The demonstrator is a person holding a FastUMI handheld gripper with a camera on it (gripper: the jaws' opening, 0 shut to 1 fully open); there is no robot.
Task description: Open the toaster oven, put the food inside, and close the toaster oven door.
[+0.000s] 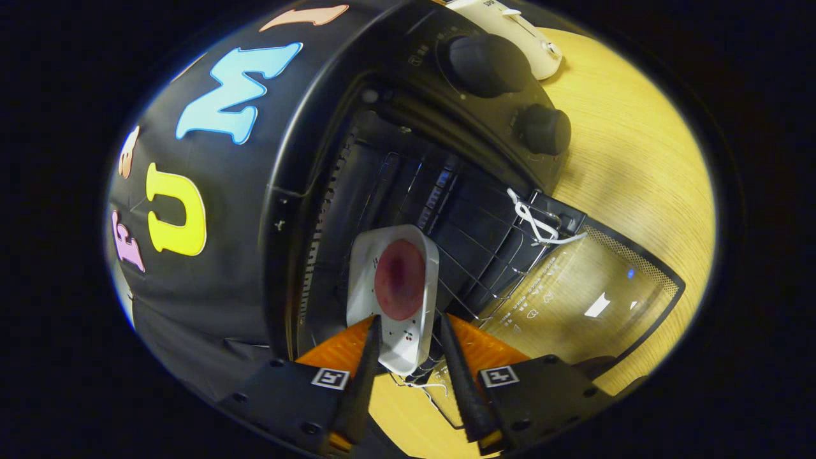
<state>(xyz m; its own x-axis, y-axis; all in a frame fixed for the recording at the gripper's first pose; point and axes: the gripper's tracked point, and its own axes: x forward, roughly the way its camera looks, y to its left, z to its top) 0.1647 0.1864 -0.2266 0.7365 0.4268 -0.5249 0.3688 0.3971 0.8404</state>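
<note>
Lower centre of frame: gripper (408, 331) pinching tray (393, 287) with food (400, 279) at open toaster oven (408, 166) mouth. Risk: tilted tray could catch rack (484, 255), likely spilling.

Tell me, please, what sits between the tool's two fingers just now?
In the gripper view, the near end of the white plate with a round reddish piece of food sits between the tool fingers, resting on the oven rack.

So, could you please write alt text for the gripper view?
A white plate carrying a round red food piece sits between the gripper jaws, resting on the wire rack of the open black toaster oven. Its glass door lies folded down over the wooden table.
</note>
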